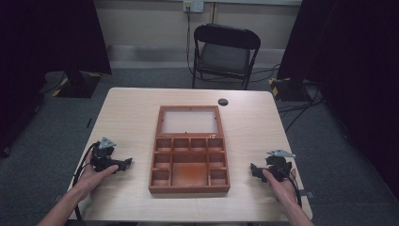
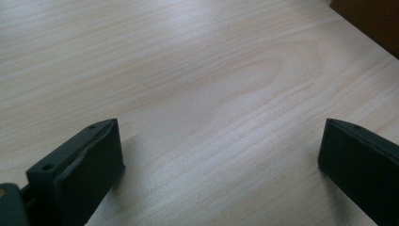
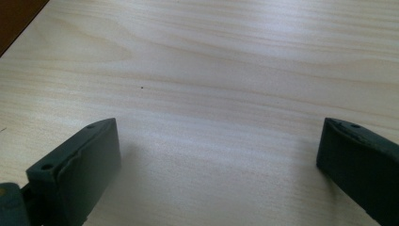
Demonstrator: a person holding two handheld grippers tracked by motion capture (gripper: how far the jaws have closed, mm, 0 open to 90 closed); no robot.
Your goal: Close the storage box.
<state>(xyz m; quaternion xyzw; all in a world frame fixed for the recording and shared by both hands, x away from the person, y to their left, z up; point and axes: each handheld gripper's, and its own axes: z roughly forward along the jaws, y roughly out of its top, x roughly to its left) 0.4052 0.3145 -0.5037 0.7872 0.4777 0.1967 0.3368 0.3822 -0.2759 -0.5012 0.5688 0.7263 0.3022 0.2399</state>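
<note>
You are sitting in what looks like a lab or recording room set up for data capture. Black curtains (image 1: 51, 37) hang on both sides, grey carpet (image 1: 136, 77) covers the floor, and cables (image 1: 301, 110) trail across it. A folding chair (image 1: 225, 54) faces your pale wood table (image 1: 127, 117), with a wall socket (image 1: 193, 5) behind.

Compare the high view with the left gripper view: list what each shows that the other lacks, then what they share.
High view alone: the whole open wooden box with its compartments, the lid laid flat behind it, a folding chair beyond the table, the dark round spot near the table's far edge, the right tongs and both of the person's hands.

Left gripper view alone: the left tongs seen close, jaws wide apart with bare wood grain between them.

Both: the light wooden table and a part of the brown box.
</note>
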